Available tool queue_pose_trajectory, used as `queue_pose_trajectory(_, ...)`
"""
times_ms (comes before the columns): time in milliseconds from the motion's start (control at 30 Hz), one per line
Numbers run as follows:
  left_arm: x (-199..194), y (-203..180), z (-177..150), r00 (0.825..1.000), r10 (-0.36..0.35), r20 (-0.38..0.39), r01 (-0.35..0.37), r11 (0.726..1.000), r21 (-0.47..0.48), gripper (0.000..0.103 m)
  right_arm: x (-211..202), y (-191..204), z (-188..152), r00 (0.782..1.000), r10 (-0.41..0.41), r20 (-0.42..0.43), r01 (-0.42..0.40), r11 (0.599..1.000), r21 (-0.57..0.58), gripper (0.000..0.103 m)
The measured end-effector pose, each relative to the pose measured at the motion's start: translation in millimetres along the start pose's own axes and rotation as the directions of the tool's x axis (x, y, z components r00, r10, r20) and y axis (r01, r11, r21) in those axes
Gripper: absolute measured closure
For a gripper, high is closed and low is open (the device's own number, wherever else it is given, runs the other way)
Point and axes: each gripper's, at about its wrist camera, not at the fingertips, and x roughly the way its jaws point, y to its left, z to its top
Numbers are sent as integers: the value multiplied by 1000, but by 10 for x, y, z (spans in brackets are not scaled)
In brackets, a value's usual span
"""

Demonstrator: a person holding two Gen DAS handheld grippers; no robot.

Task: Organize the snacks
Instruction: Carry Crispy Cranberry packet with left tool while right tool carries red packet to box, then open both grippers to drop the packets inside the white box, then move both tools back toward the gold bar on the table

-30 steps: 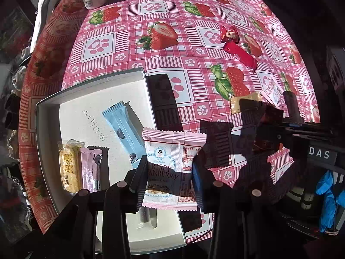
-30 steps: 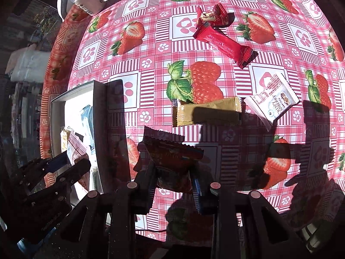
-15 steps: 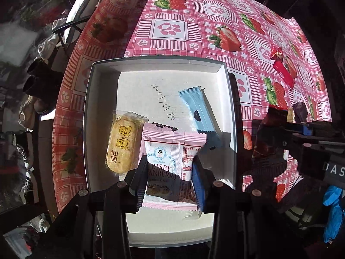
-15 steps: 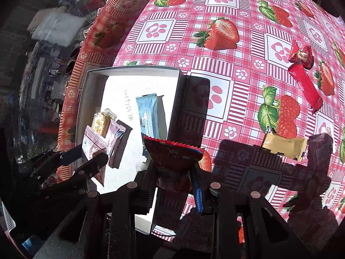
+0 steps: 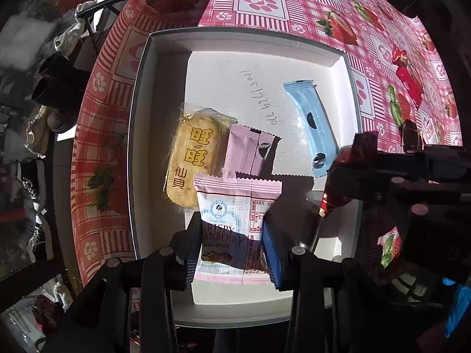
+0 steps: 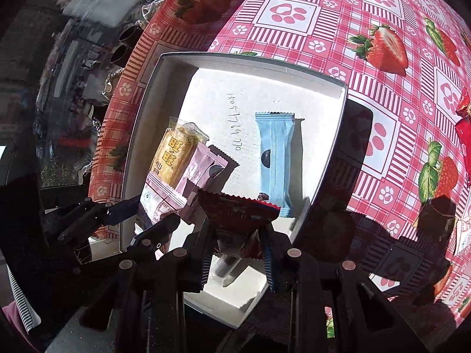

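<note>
Three snacks lie in the white box [image 5: 164, 94]: a yellow rice cracker [image 5: 194, 158], a pink packet [image 5: 248, 153] and a blue bar [image 5: 312, 129]. Over it, the left gripper [image 5: 232, 244] is opening around a cranberry cookie pack [image 5: 235, 206], and the right gripper [image 6: 238, 250] clenches a red packet [image 6: 238, 209]. Beyond, on the strawberry tablecloth [image 6: 353, 44], red candies [image 5: 407, 79] wait.

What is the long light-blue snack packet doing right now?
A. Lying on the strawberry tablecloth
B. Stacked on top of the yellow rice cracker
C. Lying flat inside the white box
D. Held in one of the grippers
C: the long light-blue snack packet lies flat on the floor of the shallow white cardboard box, clear of both grippers.
</note>
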Motion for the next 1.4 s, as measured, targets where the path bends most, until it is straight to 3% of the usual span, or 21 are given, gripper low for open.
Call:
queue_pose_trajectory(33, 11, -15, -2, 1000, 0, -7, 0, 1000, 5, 55, 18, 4, 5, 1000, 5, -6, -5, 1000, 1, 72)
queue_pose_trajectory(100, 35, -60, 3, 1000, 11, -18, -10, 1000, 16, 30, 53, 4, 16, 1000, 17, -20, -17, 1000, 9, 71)
queue_pose_trajectory(167, 30, -104, 9, 1000, 14, -17, -14, 1000, 28, 25, 72, -12, 16, 999, 18, -29, -18, 1000, 18, 47)
queue_pose_trajectory(200, 27, -125, 15, 1000, 12, -19, -12, 999, 33, 24, 62, -32, 7, 1000, 5, -23, -4, 1000, 23, 19)
queue_pose_trajectory(233, 24, -149, 26, 1000, 13, -20, -12, 999, 37, 24, 39, -53, 3, 1000, -16, -13, 16, 999, 27, 4)
queue_pose_trajectory(400, 28, -266, 91, 999, 19, -31, -18, 999, 49, 23, -29, -318, -2, 996, -90, -1, 90, 991, 104, 3)
queue_pose_trajectory(833, -10, -791, 205, 999, 19, -30, -15, 994, 110, 23, -45, -1195, -272, 992, -106, -71, 125, 916, 381, 1)
queue_pose_trajectory(1233, 24, -1184, 281, 999, 20, -28, -16, 988, 152, 23, -157, -1591, -515, 993, -82, -85, 111, 896, 430, 1)
queue_pose_trajectory(1400, 44, -1386, 295, 999, 21, -29, -16, 988, 156, 23, -207, -1788, -768, 993, -77, -89, 109, 886, 451, 1)
